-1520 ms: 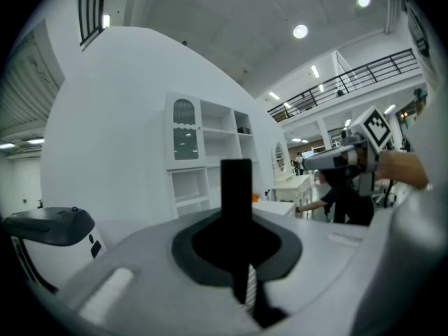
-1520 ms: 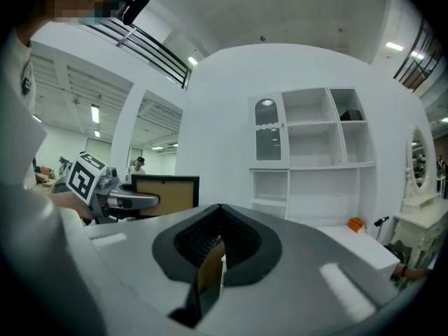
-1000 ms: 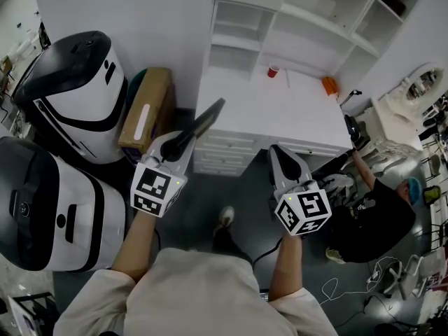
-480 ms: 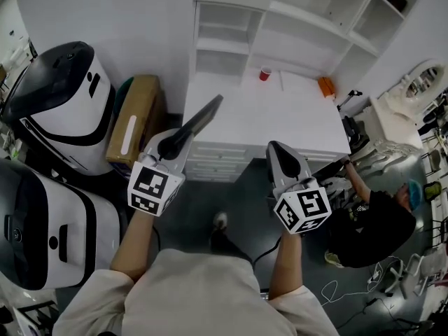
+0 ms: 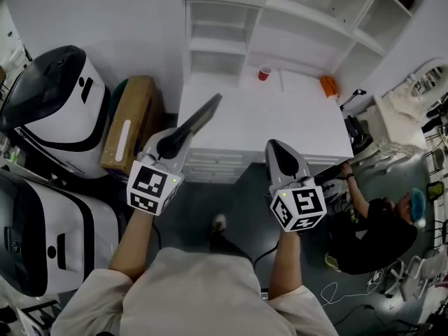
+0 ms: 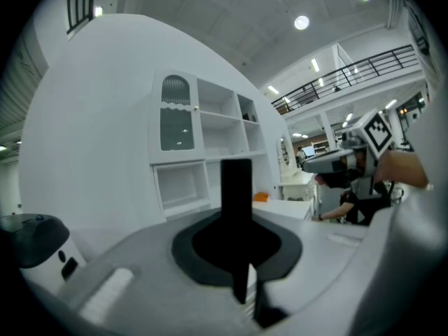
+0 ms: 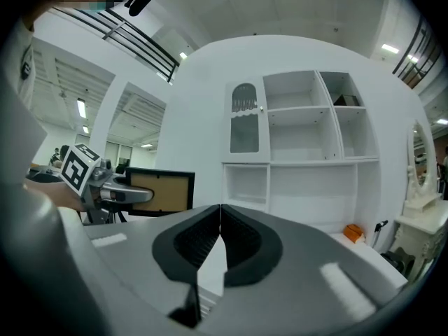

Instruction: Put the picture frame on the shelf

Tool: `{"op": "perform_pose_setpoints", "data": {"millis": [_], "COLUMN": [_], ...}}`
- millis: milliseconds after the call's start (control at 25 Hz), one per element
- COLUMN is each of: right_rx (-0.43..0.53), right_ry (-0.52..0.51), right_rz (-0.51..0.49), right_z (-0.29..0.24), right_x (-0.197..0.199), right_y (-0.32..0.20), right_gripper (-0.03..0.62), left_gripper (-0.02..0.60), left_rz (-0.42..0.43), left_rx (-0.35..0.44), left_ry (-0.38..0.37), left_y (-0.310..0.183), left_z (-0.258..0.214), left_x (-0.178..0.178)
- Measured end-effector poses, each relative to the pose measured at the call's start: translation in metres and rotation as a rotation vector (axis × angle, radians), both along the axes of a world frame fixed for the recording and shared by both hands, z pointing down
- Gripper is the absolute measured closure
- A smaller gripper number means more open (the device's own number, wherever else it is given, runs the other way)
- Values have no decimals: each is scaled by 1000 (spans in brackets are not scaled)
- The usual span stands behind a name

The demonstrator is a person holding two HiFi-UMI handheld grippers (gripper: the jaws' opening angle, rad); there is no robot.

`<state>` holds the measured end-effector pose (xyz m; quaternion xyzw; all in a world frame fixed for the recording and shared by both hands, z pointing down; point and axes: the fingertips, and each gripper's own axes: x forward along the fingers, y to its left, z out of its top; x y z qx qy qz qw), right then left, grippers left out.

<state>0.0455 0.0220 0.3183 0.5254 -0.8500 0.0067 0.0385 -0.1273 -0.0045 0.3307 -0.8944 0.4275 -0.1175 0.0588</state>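
Left tongs (image 5: 168, 145) clenched on black picture frame (image 5: 199, 120), held edge-on, long axis pointing far toward white shelf (image 5: 218, 46). Right tongs (image 5: 281, 157) clenched, empty (left hand nearer to shelf). Desk (image 5: 294, 128) lies between frame and shelf; red cup (image 5: 264, 73), orange object (image 5: 329, 85) at far edge, right of likely path.

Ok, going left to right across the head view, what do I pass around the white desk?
white-and-black rounded machine → brown cardboard box → dark flat picture frame → small red cup → orange object → crouching person in black
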Motion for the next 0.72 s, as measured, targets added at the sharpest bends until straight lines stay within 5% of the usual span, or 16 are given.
{"op": "perform_pose_setpoints", "data": {"millis": [720], "right_rx": [-32], "right_ry": [13], "right_rz": [-53], "right_z": [-3], "right_x": [60], "right_y": [-91], "right_gripper": [586], "left_gripper": [571], "left_rz": [-60], "left_rx": [-3], "left_ry": [-4], "left_y": [-86], "left_z": [-5], "left_x": [61]}}
